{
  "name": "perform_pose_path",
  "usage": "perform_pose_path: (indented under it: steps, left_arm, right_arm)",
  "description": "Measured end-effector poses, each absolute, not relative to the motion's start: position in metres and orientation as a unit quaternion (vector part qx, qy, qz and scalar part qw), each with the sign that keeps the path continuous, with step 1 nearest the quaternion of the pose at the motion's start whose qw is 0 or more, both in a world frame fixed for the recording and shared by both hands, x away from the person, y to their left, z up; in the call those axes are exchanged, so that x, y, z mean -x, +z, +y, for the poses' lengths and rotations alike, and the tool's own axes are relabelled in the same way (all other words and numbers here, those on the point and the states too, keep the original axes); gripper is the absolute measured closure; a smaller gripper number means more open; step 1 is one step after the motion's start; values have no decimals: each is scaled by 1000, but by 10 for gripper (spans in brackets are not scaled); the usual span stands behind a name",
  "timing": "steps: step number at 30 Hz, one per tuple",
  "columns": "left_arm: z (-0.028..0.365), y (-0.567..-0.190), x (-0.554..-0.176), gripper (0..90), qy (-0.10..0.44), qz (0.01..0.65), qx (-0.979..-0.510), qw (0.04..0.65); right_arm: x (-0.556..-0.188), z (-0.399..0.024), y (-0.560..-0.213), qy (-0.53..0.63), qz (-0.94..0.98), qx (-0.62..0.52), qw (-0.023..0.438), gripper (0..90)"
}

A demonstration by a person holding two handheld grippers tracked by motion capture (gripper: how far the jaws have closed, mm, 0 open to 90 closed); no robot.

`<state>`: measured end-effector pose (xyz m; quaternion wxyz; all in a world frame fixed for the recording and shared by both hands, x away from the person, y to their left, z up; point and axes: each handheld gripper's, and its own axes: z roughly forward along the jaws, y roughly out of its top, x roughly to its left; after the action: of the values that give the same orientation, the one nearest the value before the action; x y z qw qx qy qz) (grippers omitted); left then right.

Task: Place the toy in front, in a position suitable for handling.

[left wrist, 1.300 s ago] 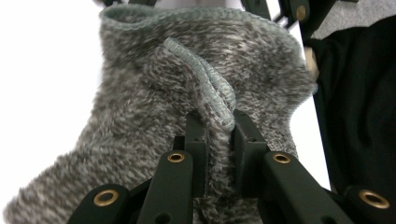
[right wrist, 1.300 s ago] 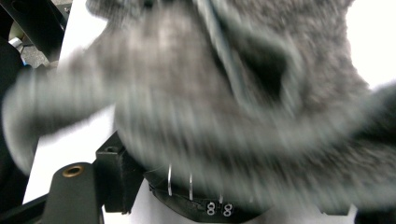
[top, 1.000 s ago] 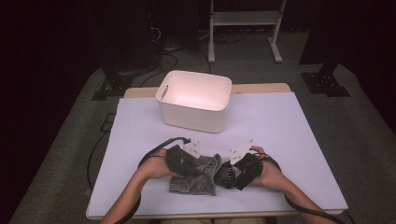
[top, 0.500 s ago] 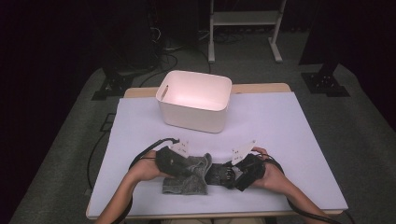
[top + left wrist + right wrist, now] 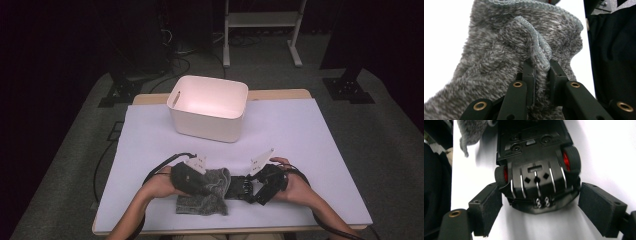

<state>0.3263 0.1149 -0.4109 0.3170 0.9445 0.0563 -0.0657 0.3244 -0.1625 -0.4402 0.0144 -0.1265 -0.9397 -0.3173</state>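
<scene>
Pinching cloth point(image 5: 506, 50): left claw point(image 5: 541, 72) is clamped on its hemmed fold, likely to lift it clear | car point(image 5: 536, 167): upside down on surface point(image 5: 310, 135) just beside cloth, wheels up | right claw point(image 5: 539, 212): spread, jaws just opening, straddling car's end without pressing | bin point(image 5: 209, 107): well beyond.

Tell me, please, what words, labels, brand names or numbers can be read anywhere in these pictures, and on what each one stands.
None can be read in any view.
Underside of the black toy car between the right gripper's open jaws: moulded shapes and screws, no legible letters.
Grey cloth pinched in the left gripper: no tag or print visible.
White bin: plain walls, no label.
</scene>
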Motion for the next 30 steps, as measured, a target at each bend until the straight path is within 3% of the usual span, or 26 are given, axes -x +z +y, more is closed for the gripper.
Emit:
perform_pose_path:
  steps: [6,13,22,30]
  left_arm:
    - [108,-410,-326,779,-71,48,-944,318]
    - [88,-401,-331,783,-57,36,-944,322]
    - [26,-398,-337,784,-69,-10,-949,307]
    - [20,-398,-339,785,-65,-11,-954,293]
  right_arm:
    - [-327,-161,-437,-344,-932,117,-1,172]
    - [-324,-158,-439,-350,-932,90,-36,230]
    - [-318,-154,-446,-352,-933,67,-39,241]
    - [-316,-153,-447,-361,-929,74,-31,241]
